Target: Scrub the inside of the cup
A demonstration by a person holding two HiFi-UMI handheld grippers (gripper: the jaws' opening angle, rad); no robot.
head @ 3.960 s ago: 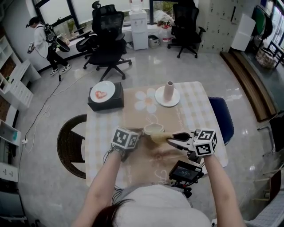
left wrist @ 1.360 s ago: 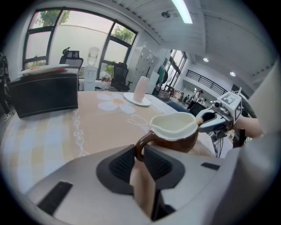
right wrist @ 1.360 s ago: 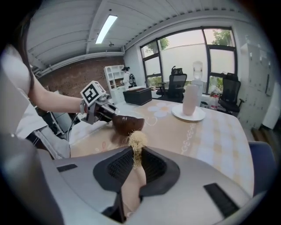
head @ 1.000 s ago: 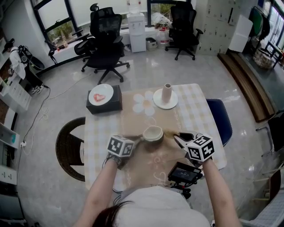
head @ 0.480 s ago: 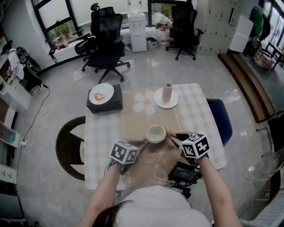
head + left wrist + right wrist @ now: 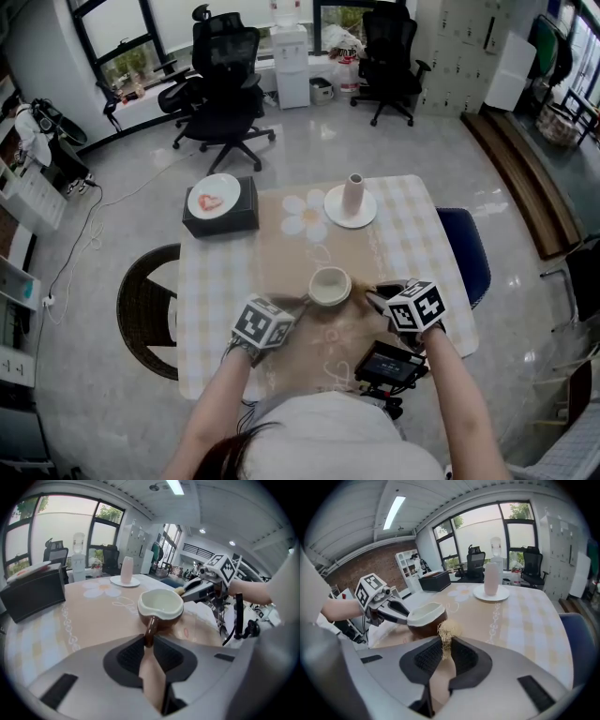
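Head view: left tongs clamp the cup by its handle; right tongs pinch a scrubber (vase beyond).

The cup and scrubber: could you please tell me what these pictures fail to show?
Inside of the cup: right gripper view, hidden behind its own rim.
Residue in it: head view, too small to judge.
Whether the scrubber touches the cup: right gripper view, they merely overlap.
The scrubber itself: head view, too small beside the right tool.

Vase on plate, black box
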